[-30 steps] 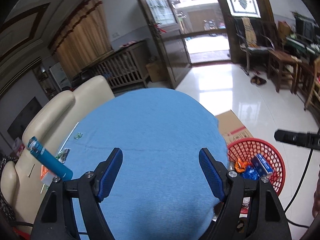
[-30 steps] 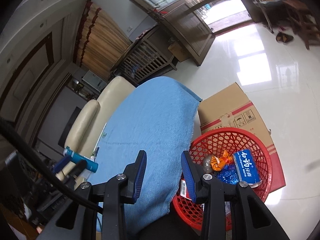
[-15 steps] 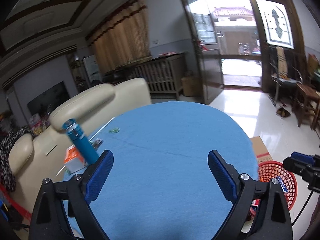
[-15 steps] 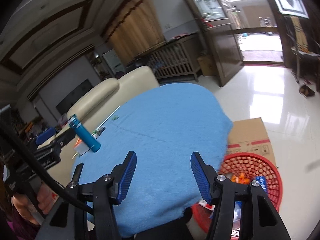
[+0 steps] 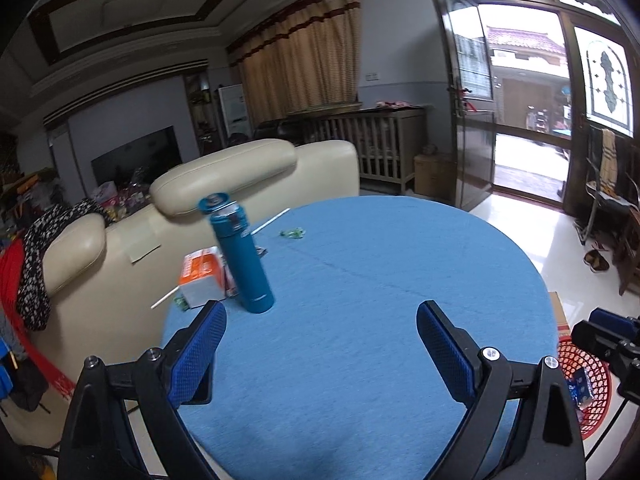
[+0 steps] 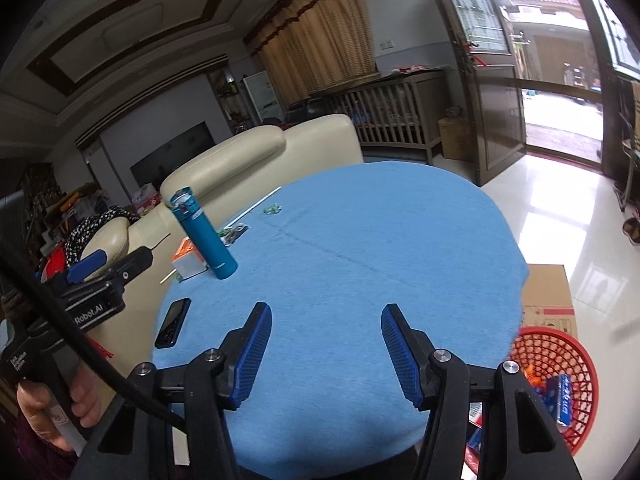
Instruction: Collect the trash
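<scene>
A round table under a blue cloth [image 5: 360,280] fills both views. Trash lies near its far left edge: a small green wrapper [image 5: 294,233] [image 6: 273,210], a white straw [image 5: 272,220] and a dark wrapper [image 6: 233,234]. The red mesh basket [image 6: 560,380] [image 5: 584,384] stands on the floor at the right, with wrappers inside. My left gripper [image 5: 320,340] hangs wide open over the near cloth, nothing between its fingers. My right gripper [image 6: 326,344] is open too, and empty, above the table's near side.
A tall blue flask [image 5: 240,256] stands upright beside an orange and white box [image 5: 202,276]. A black phone [image 6: 173,322] lies at the left edge. A cream sofa [image 5: 224,184] backs the table. A cardboard box [image 6: 546,296] lies beside the basket.
Both views have swung left from the basket toward the table's left side and rolled level. Both pairs of jaws stand wider than a second ago, and the flask looks closer.
</scene>
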`<state>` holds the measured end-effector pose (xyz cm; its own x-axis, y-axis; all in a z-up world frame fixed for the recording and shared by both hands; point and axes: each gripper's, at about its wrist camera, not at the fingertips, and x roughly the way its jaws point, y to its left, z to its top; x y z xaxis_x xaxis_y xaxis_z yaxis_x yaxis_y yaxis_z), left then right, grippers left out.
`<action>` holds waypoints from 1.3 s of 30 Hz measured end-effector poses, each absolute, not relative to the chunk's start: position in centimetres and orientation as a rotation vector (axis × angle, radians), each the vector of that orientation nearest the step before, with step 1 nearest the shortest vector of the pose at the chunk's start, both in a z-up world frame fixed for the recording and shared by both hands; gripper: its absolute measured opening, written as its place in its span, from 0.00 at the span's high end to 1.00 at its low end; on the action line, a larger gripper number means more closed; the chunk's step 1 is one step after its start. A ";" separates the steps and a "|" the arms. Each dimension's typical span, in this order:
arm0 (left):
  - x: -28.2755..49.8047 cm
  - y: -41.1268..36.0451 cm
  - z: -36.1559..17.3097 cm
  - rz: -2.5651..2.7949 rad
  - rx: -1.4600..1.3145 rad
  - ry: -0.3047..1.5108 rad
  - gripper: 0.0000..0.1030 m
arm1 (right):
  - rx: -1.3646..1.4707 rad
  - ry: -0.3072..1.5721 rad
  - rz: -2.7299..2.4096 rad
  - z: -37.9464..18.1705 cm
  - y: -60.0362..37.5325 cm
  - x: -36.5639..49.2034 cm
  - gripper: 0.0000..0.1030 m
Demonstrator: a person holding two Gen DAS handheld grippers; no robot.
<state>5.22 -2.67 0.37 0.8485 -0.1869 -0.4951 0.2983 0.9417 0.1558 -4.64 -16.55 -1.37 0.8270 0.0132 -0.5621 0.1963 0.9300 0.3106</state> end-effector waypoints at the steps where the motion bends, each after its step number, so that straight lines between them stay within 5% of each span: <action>1: 5.3 -2.1 0.4 -0.250 0.225 0.497 0.07 | 0.360 0.589 -0.097 -1.1 -16.2 -4.4 0.41; 39: 2.0 4.4 2.1 -0.179 0.200 0.444 0.05 | 0.287 0.525 -0.028 1.4 -9.9 -3.3 0.39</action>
